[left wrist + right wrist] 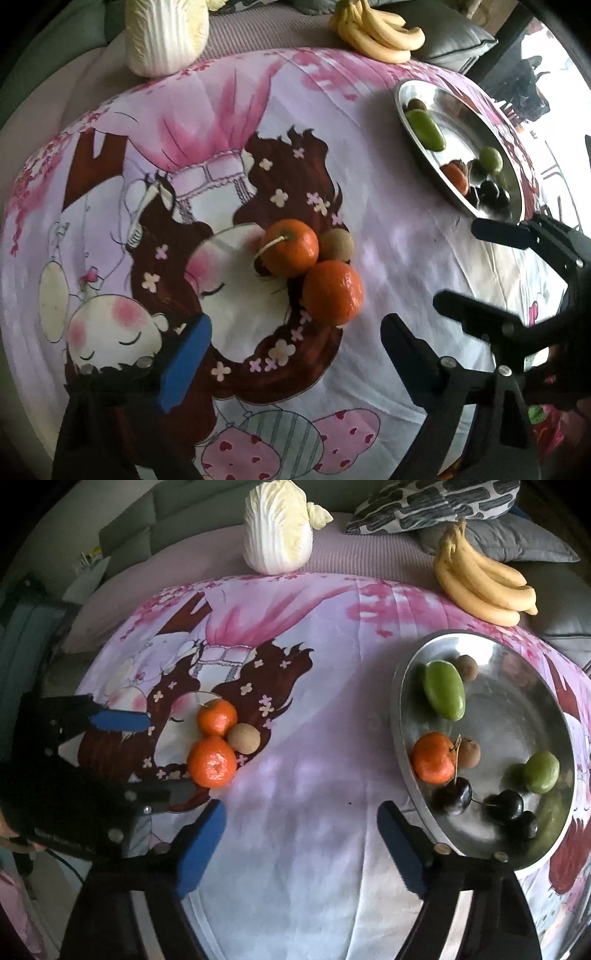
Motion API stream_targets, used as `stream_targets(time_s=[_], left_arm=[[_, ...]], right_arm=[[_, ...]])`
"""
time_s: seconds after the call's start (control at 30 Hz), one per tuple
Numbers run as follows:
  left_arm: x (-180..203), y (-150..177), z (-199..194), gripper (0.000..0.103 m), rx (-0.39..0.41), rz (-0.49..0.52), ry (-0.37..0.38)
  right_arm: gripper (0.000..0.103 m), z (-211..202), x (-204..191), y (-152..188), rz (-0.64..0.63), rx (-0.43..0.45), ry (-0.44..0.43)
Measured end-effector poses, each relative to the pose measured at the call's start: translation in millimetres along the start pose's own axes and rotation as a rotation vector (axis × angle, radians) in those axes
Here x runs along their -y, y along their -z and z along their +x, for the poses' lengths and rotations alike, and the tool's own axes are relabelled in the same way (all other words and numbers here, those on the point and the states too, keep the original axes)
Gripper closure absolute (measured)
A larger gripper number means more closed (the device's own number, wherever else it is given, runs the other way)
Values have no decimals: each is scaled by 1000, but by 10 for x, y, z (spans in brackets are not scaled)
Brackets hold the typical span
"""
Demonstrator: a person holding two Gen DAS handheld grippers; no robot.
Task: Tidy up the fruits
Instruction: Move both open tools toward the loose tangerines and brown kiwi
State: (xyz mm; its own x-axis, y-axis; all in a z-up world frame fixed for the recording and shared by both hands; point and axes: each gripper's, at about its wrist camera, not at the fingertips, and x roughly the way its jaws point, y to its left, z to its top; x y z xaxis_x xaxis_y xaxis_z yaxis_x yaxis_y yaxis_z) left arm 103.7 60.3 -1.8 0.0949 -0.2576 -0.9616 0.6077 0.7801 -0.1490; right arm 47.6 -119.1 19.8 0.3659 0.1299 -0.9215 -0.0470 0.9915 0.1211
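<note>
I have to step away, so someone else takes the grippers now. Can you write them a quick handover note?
Left gripper: open, empty, above the cloth near the loose fruit.
Right gripper: open, empty, between the loose fruit and the tray.
Done: the tray holds one orange, two green fruits, two brown fruits and dark cherries.
Left: two oranges and one brown fruit, touching in a cluster on the cloth.
The bananas and the cabbage lie at the far edge.

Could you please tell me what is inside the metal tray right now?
The metal tray holds one orange, two green fruits, two small brown fruits and dark cherries; its near edge is hidden behind the right gripper.
</note>
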Motion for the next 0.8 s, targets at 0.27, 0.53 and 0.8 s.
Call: stream_targets(time_s=[0.27,0.53,0.8], left_arm=[[156,-63,87,21,-9,28,47],[250,-202,210,33,-34,16,92],[249,-259,337,58,-39,-12,82]], right_arm=[[29,26,168,-70,25,1,4],[29,50,225,-69,29,-5,-1],[29,87,247,-59,32,-14,-15]])
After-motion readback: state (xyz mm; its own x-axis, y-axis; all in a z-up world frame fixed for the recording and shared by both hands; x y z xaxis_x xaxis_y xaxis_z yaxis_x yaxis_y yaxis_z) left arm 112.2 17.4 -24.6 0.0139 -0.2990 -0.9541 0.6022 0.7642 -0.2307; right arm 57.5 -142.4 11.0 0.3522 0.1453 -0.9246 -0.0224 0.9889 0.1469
